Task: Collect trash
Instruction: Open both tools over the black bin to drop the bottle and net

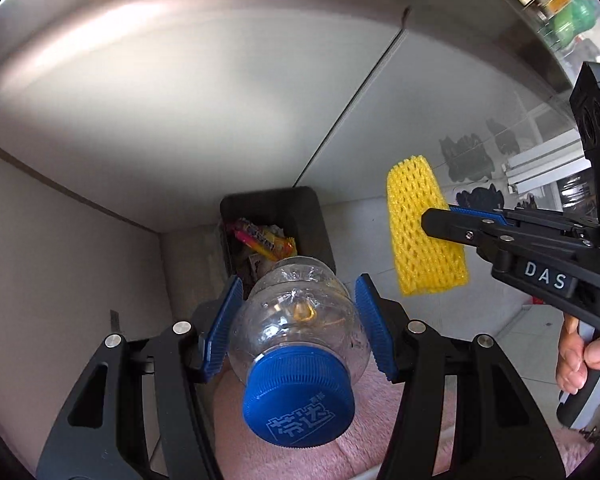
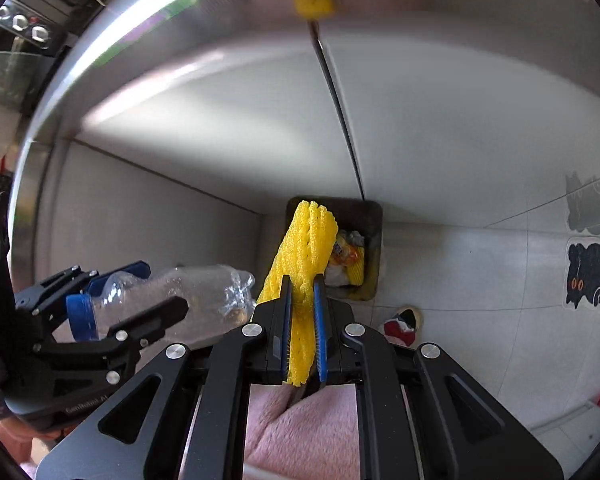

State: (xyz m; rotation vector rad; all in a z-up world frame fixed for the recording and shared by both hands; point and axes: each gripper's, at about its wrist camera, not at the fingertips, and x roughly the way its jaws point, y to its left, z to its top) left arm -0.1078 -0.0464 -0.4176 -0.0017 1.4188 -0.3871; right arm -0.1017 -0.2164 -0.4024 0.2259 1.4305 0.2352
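My left gripper [image 1: 300, 320] is shut on a clear plastic bottle [image 1: 300, 316] with a blue cap, held above the floor, its base toward a dark trash bin [image 1: 312, 216] that holds wrappers. My right gripper [image 2: 303, 316] is shut on a yellow foam fruit net [image 2: 306, 240], which hangs in front of the bin [image 2: 374, 216]. In the left wrist view the right gripper [image 1: 440, 220] holds the net [image 1: 420, 232] to the right of the bin. In the right wrist view the left gripper [image 2: 140, 284] and the bottle [image 2: 188, 292] are at the left.
The bin stands on a light tiled floor in a corner beside a steel fridge door [image 1: 180, 100]. A small red and white object [image 2: 400, 324] lies on the floor right of the bin. Black cat stickers [image 2: 590, 276] mark the tiles. Pink cloth [image 2: 300, 432] lies below both grippers.
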